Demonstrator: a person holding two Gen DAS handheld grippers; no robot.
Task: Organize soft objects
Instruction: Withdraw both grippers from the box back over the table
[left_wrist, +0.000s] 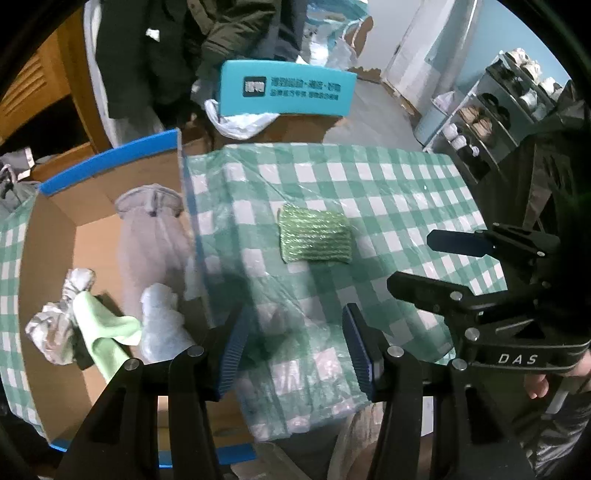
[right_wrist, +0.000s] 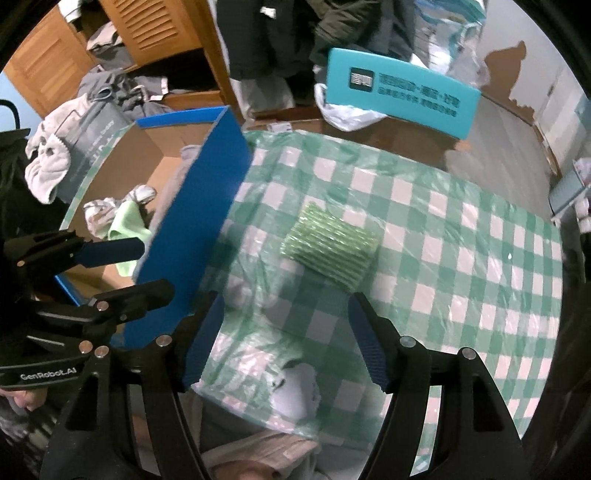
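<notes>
Over the near edge of the checked table (left_wrist: 406, 184), both my tongs tilt steeply downward, side by side. Left: cardboard box with blue rim (left_wrist: 110, 158), holding a grey fleece garment (left_wrist: 151, 236), a pale green cloth (left_wrist: 107, 328) and crumpled white-grey rags (left_wrist: 55, 325) (all limp, soft-folded). My left gripper (left_wrist: 295, 347) stands parted about halfway, ribbed blue pads bare, nothing between them, above the glossy plastic-covered cloth. Centre: the green scrub pad (left_wrist: 314, 236), rectangular, ridged and glittery, lies flat on the table, apart from both tongs. Right: my right gripper (right_wrist: 284, 339), jaws spread somewhat wider, likewise empty; the pad (right_wrist: 330, 254) lies just beyond its fingertips. A teal printed carton (right_wrist: 402, 92) leans behind the table.
</notes>
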